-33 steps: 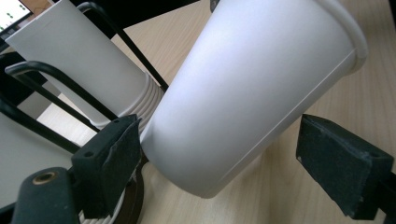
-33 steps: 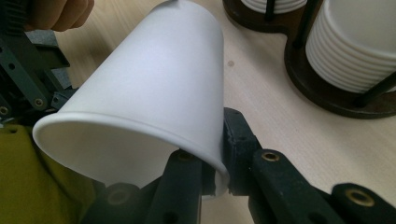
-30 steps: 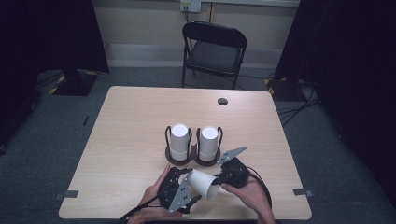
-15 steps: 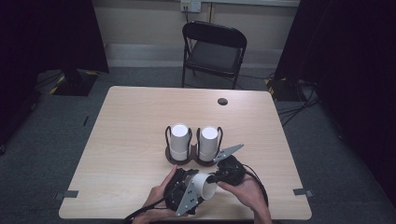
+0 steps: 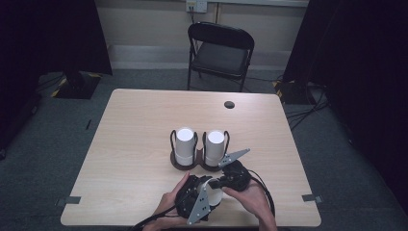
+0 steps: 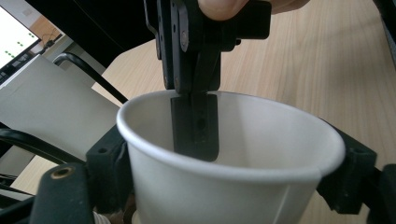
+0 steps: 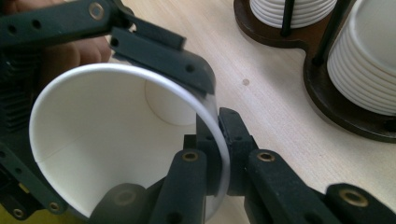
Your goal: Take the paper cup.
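A white paper cup [image 5: 215,193] lies on its side above the table's front edge, held between both grippers. My left gripper [image 5: 210,196] has its jaws on opposite sides of the cup's wall [image 6: 224,186]; they have just been closing and now hug it. My right gripper [image 5: 222,183] is shut on the cup's rim [image 7: 223,140], one jaw inside the cup and one outside. From the left gripper view, the right gripper [image 6: 194,126] comes down from above into the cup's mouth. A person's hands hold both grippers.
A dark wooden cup holder [image 5: 188,166] stands mid-table just beyond the grippers, with two stacks of white cups [image 5: 184,140] [image 5: 215,142] between wire posts. A small round hole [image 5: 229,104] is near the table's far edge. A black folding chair [image 5: 219,53] stands behind the table.
Both hands and the cup have shifted slightly toward the front edge. The left gripper's jaws have drawn in around the cup. The right gripper stays clamped on the rim.
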Tool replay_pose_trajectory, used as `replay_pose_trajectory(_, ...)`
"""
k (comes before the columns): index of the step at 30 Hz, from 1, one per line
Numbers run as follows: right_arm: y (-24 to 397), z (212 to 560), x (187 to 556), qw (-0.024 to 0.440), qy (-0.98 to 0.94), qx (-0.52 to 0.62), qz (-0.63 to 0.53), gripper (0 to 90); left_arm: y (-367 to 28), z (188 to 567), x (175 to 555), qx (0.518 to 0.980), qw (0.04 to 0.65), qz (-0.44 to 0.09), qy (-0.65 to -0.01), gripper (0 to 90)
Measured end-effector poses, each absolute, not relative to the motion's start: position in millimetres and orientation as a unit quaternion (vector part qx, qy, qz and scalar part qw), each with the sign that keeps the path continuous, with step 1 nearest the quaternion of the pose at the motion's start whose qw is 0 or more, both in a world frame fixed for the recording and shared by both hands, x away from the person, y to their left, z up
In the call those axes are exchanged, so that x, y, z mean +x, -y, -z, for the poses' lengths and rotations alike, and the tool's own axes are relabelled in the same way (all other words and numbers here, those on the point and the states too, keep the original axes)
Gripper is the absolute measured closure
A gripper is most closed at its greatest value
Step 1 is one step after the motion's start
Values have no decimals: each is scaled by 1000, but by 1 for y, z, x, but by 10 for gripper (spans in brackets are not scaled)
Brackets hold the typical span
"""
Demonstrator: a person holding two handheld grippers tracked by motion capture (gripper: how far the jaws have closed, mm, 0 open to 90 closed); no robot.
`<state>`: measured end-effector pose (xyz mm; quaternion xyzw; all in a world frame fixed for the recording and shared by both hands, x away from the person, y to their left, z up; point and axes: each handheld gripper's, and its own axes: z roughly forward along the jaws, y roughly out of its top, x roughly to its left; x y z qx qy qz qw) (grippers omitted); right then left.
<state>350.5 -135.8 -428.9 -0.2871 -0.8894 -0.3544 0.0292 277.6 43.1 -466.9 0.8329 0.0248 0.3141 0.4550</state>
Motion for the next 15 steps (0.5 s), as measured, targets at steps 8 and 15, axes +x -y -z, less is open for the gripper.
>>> replay_pose_trajectory(8, 131, 431, 351, 28, 886, -299, 353, 892, -45, 469, 280, 830, 461, -310, -38, 214)
replay_pose_trajectory(15, 134, 432, 352, 33, 878, -311, 363, 883, -44, 468, 281, 828, 468, -303, -52, 236)
